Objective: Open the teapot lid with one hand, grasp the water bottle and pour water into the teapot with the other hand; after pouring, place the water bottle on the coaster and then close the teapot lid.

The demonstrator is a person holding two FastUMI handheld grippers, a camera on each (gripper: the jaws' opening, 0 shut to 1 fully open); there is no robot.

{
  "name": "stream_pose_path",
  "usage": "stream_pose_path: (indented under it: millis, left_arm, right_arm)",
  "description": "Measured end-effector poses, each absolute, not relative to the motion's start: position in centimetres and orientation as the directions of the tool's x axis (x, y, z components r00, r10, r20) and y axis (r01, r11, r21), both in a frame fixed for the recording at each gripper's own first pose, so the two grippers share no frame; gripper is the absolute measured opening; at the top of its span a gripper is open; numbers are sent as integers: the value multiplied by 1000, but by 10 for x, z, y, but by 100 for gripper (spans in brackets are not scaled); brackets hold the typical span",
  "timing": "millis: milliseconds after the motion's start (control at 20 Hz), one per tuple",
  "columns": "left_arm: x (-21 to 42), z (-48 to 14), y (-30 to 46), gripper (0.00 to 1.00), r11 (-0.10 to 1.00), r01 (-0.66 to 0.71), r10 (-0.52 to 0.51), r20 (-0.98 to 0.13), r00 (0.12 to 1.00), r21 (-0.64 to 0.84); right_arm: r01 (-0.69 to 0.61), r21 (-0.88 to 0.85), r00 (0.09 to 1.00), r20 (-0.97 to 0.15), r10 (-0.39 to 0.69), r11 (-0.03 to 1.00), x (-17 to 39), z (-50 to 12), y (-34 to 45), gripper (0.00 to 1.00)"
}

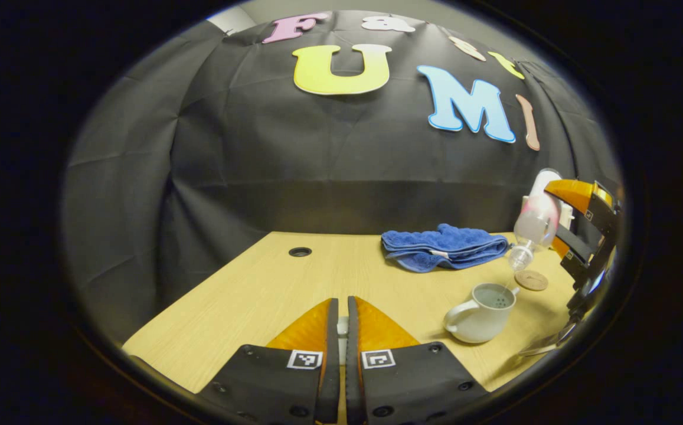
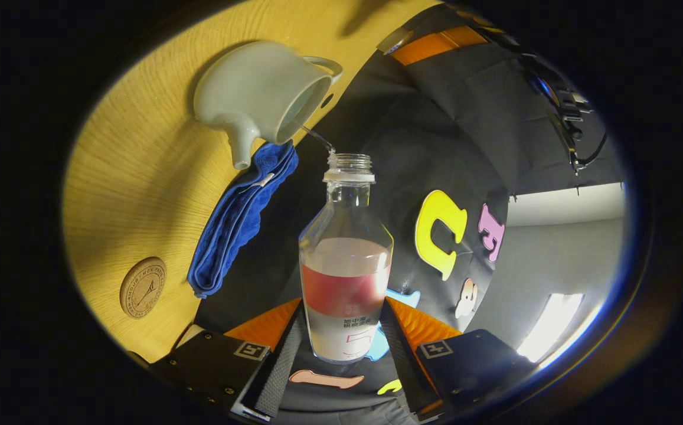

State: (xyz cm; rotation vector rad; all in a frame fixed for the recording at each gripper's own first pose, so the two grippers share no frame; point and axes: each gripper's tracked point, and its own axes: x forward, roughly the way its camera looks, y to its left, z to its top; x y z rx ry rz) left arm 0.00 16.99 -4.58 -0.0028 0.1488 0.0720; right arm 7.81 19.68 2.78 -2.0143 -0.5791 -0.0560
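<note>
The white teapot (image 1: 483,313) stands open on the wooden table (image 1: 247,295), its strainer holes showing inside. In the left gripper view my left gripper (image 1: 342,313) is low over the table, left of the pot, shut on a small white piece that looks like the teapot lid (image 1: 342,328). My right gripper (image 2: 344,307) is shut on the clear water bottle (image 2: 346,265), which is uncapped and tipped mouth-down. A thin stream of water (image 2: 314,134) runs from it into the teapot (image 2: 258,88). The bottle (image 1: 533,227) hangs just above and right of the pot. The round cork coaster (image 1: 531,280) lies bare behind it.
A folded blue towel (image 1: 444,247) lies at the back of the table, left of the coaster (image 2: 142,287). A round cable hole (image 1: 300,252) sits at the back left. The black cloth wall closes off the far edge.
</note>
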Motion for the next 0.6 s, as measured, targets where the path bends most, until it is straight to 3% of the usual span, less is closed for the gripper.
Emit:
stream_pose_path:
  millis: [600]
  left_arm:
    - [-1, -45, 169, 10, 998, -66, 66, -151, 986, 2]
  right_arm:
    - [447, -798, 870, 283, 403, -405, 74, 28, 202, 77]
